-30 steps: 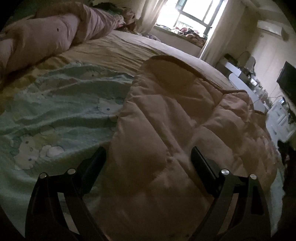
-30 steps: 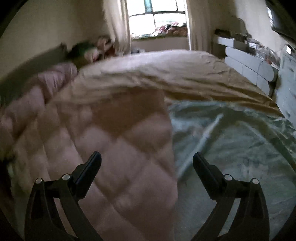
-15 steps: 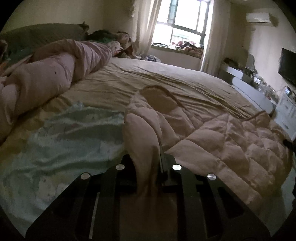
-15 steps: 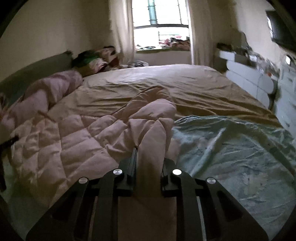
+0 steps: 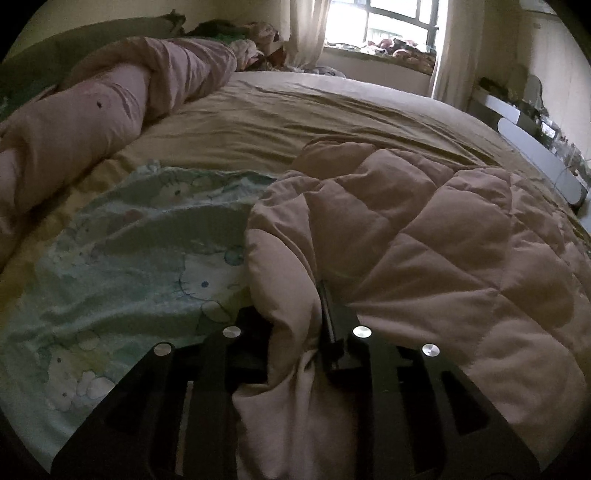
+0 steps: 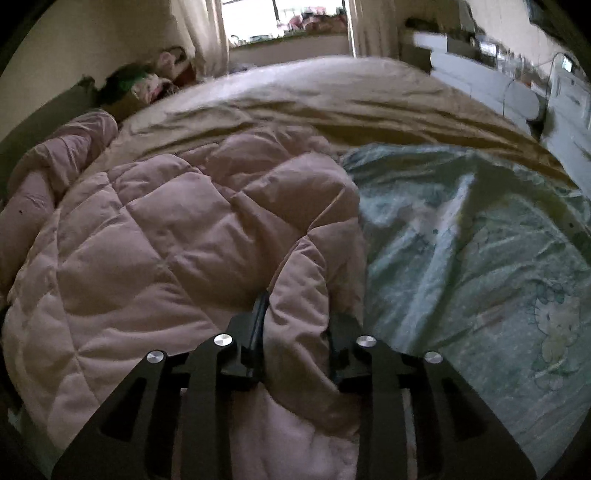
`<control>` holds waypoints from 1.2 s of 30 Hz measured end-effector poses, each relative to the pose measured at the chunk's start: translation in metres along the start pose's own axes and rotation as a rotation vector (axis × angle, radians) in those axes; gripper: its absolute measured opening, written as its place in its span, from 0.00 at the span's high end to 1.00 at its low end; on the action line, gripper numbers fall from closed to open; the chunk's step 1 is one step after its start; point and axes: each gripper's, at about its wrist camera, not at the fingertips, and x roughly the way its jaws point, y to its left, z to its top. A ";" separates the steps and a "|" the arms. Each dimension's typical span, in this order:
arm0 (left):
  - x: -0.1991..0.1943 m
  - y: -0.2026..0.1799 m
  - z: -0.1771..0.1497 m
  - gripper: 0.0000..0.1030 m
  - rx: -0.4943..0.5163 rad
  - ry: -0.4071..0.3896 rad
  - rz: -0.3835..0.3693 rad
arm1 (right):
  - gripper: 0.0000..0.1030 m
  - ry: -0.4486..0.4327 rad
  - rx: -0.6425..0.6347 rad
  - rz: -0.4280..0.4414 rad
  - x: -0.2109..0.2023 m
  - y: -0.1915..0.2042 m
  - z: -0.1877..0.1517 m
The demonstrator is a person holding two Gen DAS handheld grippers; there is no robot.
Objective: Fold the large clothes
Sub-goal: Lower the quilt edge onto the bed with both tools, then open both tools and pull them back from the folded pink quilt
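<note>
A pink quilted garment (image 5: 424, 240) lies bunched on the bed and fills the right half of the left wrist view. My left gripper (image 5: 291, 314) pinches a thick fold of its left edge; the jaws are opening, with the cloth still squeezed between them. In the right wrist view the same garment (image 6: 147, 240) covers the left half. My right gripper (image 6: 299, 314) grips a puffy fold of its right edge, jaws also opening around the cloth. The fabric hides most of both grippers' fingertips.
A pale green cartoon-print sheet (image 5: 129, 258) (image 6: 461, 240) lies beside the garment on the beige bedspread (image 5: 295, 122). A rolled pink duvet (image 5: 110, 99) runs along the headboard side. White furniture (image 6: 498, 92) stands past the bed's far edge, under a bright window (image 5: 399, 22).
Both grippers went from wide open over the flat garment to shut on folds of its edges. They then moved on with the cloth, which now lies more bunched, and the gripped folds look thicker.
</note>
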 end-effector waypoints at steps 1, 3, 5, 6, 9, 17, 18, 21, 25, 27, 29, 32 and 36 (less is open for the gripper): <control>-0.004 0.000 -0.001 0.80 0.008 -0.004 0.011 | 0.65 0.058 0.022 -0.016 -0.001 -0.001 0.005; -0.011 -0.001 0.001 0.72 0.009 -0.008 0.018 | 0.49 0.054 0.011 -0.131 -0.022 0.008 0.016; -0.023 0.003 0.005 0.46 -0.019 -0.006 0.023 | 0.42 -0.084 -0.031 -0.176 -0.058 0.026 0.025; -0.033 0.006 0.007 0.40 -0.044 -0.019 0.019 | 0.32 -0.146 -0.052 -0.167 -0.074 0.038 0.029; -0.061 0.003 0.007 0.29 -0.071 -0.057 -0.001 | 0.29 -0.176 -0.152 0.015 -0.090 0.088 0.037; -0.092 -0.023 -0.036 0.15 -0.109 -0.016 -0.147 | 0.39 -0.048 -0.414 0.216 -0.050 0.230 0.031; -0.088 -0.028 -0.041 0.15 -0.081 -0.005 -0.129 | 0.40 -0.035 -0.419 0.215 -0.043 0.240 0.031; -0.081 -0.035 -0.050 0.15 -0.025 -0.001 -0.092 | 0.40 0.004 -0.420 0.189 -0.014 0.263 0.038; -0.079 -0.031 -0.054 0.15 -0.013 -0.002 -0.112 | 0.40 0.049 -0.383 0.160 0.011 0.271 0.043; -0.079 -0.030 -0.055 0.15 -0.010 0.000 -0.122 | 0.39 0.064 -0.362 0.155 0.022 0.269 0.048; -0.078 -0.030 -0.055 0.14 -0.001 -0.001 -0.124 | 0.38 0.085 -0.353 0.139 0.034 0.269 0.050; -0.077 -0.029 -0.054 0.14 -0.003 0.004 -0.135 | 0.38 0.138 -0.349 0.118 0.052 0.267 0.051; -0.076 -0.029 -0.053 0.14 0.002 0.002 -0.140 | 0.36 0.175 -0.378 0.083 0.070 0.272 0.046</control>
